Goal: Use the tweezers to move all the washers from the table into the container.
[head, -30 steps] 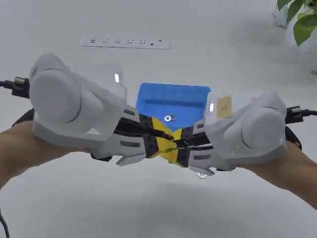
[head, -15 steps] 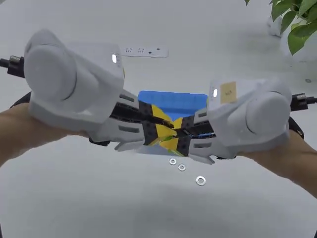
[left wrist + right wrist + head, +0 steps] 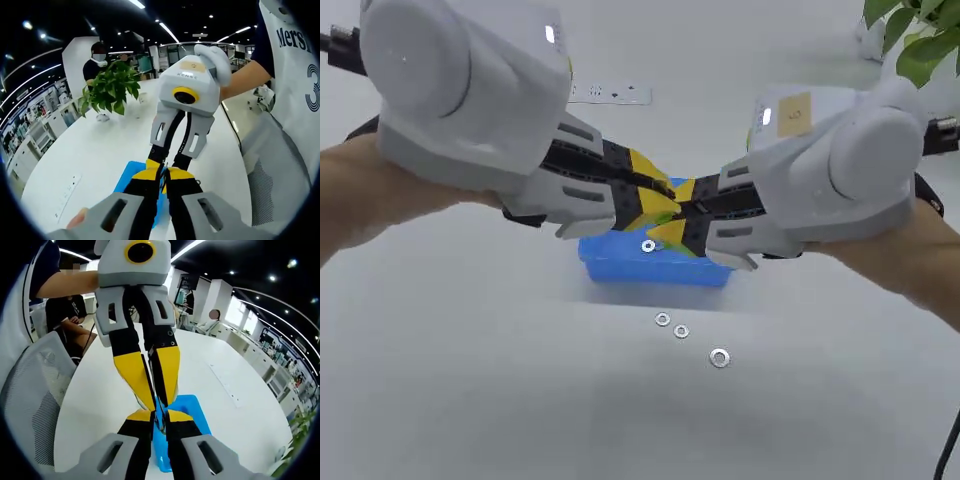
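You hold your left gripper [image 3: 663, 203] and right gripper [image 3: 682, 214] nose to nose, and the right's tips meet the left's just ahead of it. Both pairs of jaws are pressed close together. Your left forearm [image 3: 370, 205] and right forearm [image 3: 912, 268] trail outward behind them.

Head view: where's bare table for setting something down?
Free: the near table below the three washers; the patch left of the container; the far strip between the power strip and the plant. Crowded: above the container, where left gripper and right gripper meet.
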